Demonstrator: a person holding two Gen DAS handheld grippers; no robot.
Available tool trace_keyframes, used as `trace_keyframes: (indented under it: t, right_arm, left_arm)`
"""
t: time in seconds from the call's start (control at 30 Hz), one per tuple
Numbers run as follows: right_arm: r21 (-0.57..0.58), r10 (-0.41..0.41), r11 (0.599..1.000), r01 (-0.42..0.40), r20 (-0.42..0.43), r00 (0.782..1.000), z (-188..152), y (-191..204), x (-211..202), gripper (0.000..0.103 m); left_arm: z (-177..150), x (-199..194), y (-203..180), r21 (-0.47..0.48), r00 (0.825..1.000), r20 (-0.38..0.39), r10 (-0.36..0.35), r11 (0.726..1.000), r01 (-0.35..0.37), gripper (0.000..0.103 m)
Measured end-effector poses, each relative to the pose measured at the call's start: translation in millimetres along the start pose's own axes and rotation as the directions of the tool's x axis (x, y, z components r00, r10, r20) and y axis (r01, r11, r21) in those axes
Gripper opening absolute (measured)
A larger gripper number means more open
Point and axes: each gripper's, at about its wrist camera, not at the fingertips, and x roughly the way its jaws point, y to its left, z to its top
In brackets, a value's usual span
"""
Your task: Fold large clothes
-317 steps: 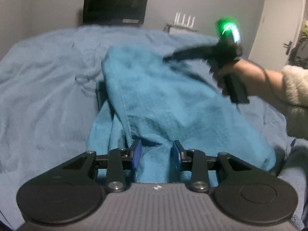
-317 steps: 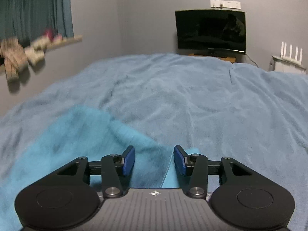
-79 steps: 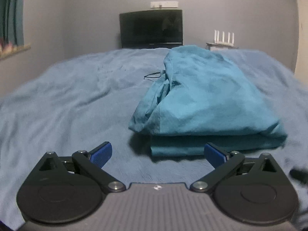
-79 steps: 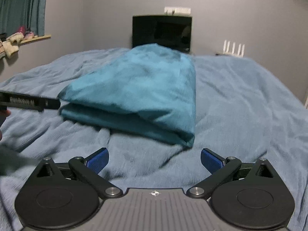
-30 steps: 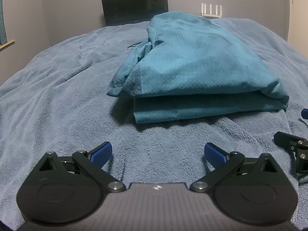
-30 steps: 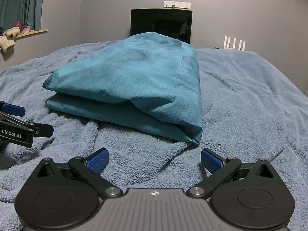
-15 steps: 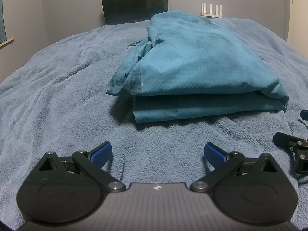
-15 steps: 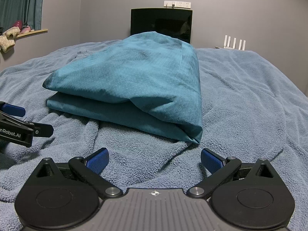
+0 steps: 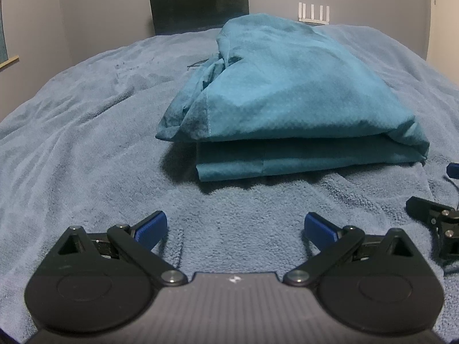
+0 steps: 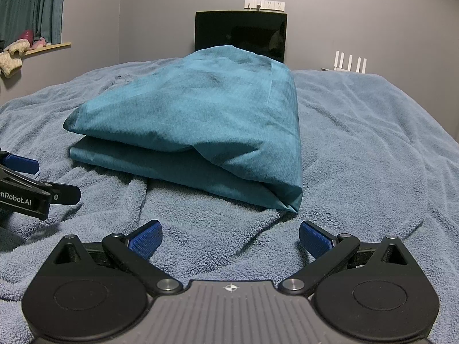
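A teal garment (image 9: 292,106) lies folded in a thick stack on the blue-grey bed cover (image 9: 86,143). It also shows in the right wrist view (image 10: 200,126). My left gripper (image 9: 233,228) is open and empty, low over the cover just short of the stack's near edge. My right gripper (image 10: 229,238) is open and empty, low over the cover in front of the stack's near right corner. Each gripper shows at the edge of the other's view: the right one (image 9: 439,218) and the left one (image 10: 25,183).
A dark TV screen (image 10: 241,35) stands against the far wall, with a white router (image 10: 350,63) to its right. A window sill with soft toys (image 10: 17,53) and a curtain is at the left. Thin glasses (image 9: 198,63) lie on the cover left of the stack.
Since ten seconds ago both grippers have let go of the garment, opened and drawn back to the near side. In the last second nothing has visibly moved.
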Motion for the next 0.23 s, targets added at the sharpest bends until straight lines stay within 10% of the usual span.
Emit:
trace_keyframes:
  t: [0.23]
  right_arm:
    - [0.000, 0.000, 1.000, 0.000, 0.000, 1.000, 0.2, -0.1, 0.1, 0.103]
  left_arm:
    - [-0.6, 3.3, -1.8, 0.009, 1.000, -0.017, -0.008, 1.000, 0.008, 0.103]
